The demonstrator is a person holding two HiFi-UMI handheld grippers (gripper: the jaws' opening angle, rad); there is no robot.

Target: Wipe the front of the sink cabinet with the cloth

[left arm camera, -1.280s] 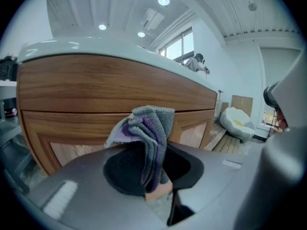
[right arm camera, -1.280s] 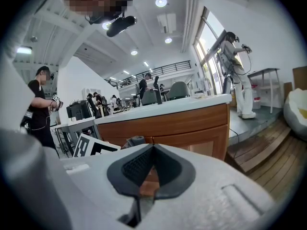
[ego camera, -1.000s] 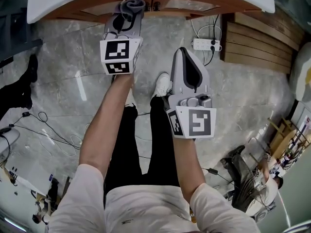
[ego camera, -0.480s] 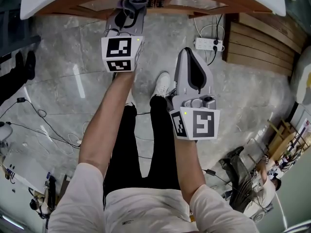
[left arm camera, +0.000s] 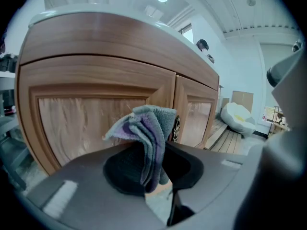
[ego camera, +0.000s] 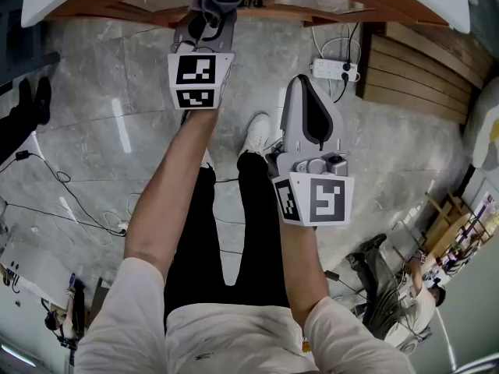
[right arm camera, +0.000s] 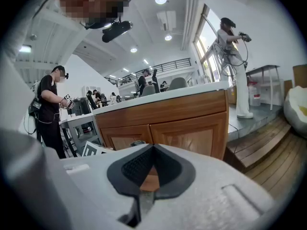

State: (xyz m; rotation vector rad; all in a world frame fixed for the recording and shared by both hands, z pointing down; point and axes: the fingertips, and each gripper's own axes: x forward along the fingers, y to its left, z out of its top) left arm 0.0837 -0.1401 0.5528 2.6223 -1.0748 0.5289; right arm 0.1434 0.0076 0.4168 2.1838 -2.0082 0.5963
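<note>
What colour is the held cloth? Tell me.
The cloth is grey and purple, clearest in the left gripper view.

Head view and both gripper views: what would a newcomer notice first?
First, the grey-purple cloth, bunched in the shut left gripper and held right up at the wooden sink cabinet, near the seam between its two doors; contact can't be confirmed. Next, the right gripper, shut and empty, held farther back over the marble floor near the person's white shoe.
</note>
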